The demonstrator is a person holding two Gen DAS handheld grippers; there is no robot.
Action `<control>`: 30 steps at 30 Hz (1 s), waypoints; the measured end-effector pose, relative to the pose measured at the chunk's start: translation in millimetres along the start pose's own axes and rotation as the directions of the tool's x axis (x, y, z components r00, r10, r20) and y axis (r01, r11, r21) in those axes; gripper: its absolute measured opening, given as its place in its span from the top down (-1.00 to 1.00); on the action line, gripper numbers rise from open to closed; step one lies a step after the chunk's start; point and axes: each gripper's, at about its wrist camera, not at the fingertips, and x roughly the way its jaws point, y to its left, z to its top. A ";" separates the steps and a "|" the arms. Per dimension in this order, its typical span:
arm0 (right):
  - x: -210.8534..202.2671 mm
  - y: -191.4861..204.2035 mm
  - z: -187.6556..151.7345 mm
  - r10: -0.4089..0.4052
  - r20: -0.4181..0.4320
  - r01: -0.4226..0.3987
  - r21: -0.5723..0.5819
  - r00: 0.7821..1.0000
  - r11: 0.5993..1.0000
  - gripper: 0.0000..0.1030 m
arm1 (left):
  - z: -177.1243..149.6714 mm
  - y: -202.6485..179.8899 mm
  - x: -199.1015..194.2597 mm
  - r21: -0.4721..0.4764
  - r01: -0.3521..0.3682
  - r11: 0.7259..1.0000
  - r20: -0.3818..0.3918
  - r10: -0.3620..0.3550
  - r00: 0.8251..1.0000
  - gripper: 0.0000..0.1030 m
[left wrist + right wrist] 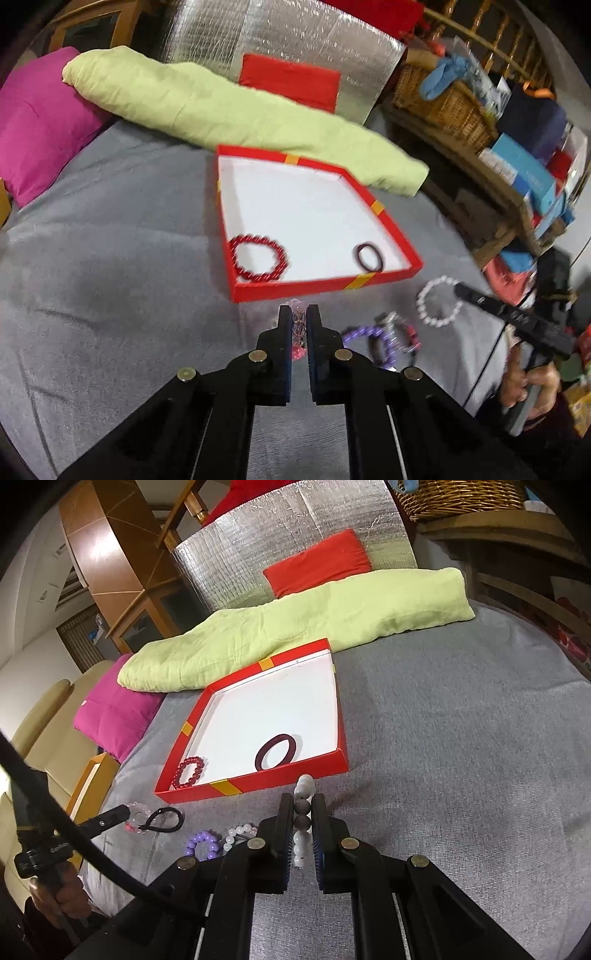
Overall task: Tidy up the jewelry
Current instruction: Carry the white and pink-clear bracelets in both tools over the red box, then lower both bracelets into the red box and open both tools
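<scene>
The left gripper [298,317] clamps a clear pink bracelet [298,332]; the right gripper [300,805] clamps a white-and-grey bead bracelet [302,823]. Both hover just short of the red box [280,781] on the bed [461,738]. Each should clear the near wall before letting go, landing apart from the red bead bracelet [258,258] and dark hair tie [369,256].

No lettering reads clearly anywhere (the left gripper [122,814] handle's small print stays illegible).
</scene>
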 end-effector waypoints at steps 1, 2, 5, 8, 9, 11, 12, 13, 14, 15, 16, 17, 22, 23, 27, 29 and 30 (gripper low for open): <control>-0.6 -0.5 0.4 0.002 0.003 -0.002 0.003 1.000 1.000 0.80 | 1.5 0.8 -4.8 -0.016 0.029 0.999 0.022 -0.029 0.999 0.85; -1.7 -0.9 1.0 0.005 0.008 -0.005 0.006 1.000 1.000 0.80 | 2.6 1.0 -7.9 -0.022 0.047 0.999 0.039 -0.046 0.998 0.85; -6.4 -1.6 2.7 0.037 0.028 -0.038 0.014 0.999 0.999 0.80 | 6.0 0.7 -14.9 -0.040 0.098 0.994 0.076 -0.095 0.993 0.85; -9.1 -2.6 4.3 0.080 0.037 -0.081 0.034 0.996 0.996 0.80 | 7.8 -3.0 -20.6 -0.029 0.121 0.992 0.110 -0.118 0.987 0.85; -9.9 -2.2 4.5 0.083 0.040 -0.084 0.035 0.996 0.996 0.80 | 8.3 -4.4 -21.3 -0.023 0.122 0.992 0.115 -0.119 0.986 0.85; -10.5 -0.3 4.7 0.082 0.045 -0.083 0.029 0.996 0.996 0.80 | 9.5 -5.2 -19.7 -0.025 0.124 0.992 0.114 -0.120 0.986 0.85; -10.4 0.6 4.8 0.083 0.047 -0.084 0.028 0.995 0.996 0.80 | 10.2 -5.8 -18.1 -0.025 0.119 0.993 0.112 -0.115 0.987 0.85; -10.1 1.0 5.1 0.083 0.047 -0.085 0.027 0.995 0.996 0.80 | 10.5 -6.0 -17.0 -0.025 0.116 0.993 0.110 -0.112 0.988 0.85; -9.6 1.4 6.0 0.084 0.047 -0.085 0.029 0.995 0.996 0.80 | 11.3 -6.6 -15.7 -0.026 0.114 0.993 0.110 -0.111 0.988 0.85; -9.1 1.6 6.9 0.086 0.048 -0.087 0.031 0.995 0.996 0.80 | 12.5 -7.3 -14.0 -0.028 0.114 0.993 0.110 -0.111 0.988 0.85; -8.0 2.2 8.7 0.088 0.048 -0.090 0.034 0.995 0.995 0.80 | 15.0 -8.8 -11.2 -0.028 0.111 0.993 0.108 -0.107 0.988 0.85; -7.1 2.7 10.3 0.090 0.050 -0.092 0.036 0.995 0.995 0.80 | 16.8 -9.8 -9.5 -0.027 0.105 0.994 0.107 -0.102 0.989 0.85; -0.6 5.5 26.4 0.110 0.068 -0.113 0.053 0.992 0.992 0.80 | 33.3 -15.9 7.9 -0.011 0.072 0.997 0.084 -0.071 0.994 0.85; 1.7 6.4 31.2 0.116 0.071 -0.120 0.059 0.991 0.991 0.80 | 38.9 -17.6 13.2 0.001 0.056 0.998 0.077 -0.056 0.995 0.85; 13.1 13.7 49.5 0.153 0.070 -0.158 0.075 0.986 0.985 0.80 | 59.7 -21.6 31.3 0.026 0.021 0.999 0.064 -0.022 0.998 0.85; 20.8 18.7 57.7 0.166 0.068 -0.171 0.080 0.984 0.982 0.80 | 69.1 -25.3 42.8 0.042 0.008 0.999 0.058 -0.010 0.998 0.85; 27.0 22.2 63.2 0.172 0.064 -0.177 0.079 0.983 0.981 0.80 | 72.4 -27.0 48.5 0.049 0.006 0.999 0.054 -0.008 0.999 0.85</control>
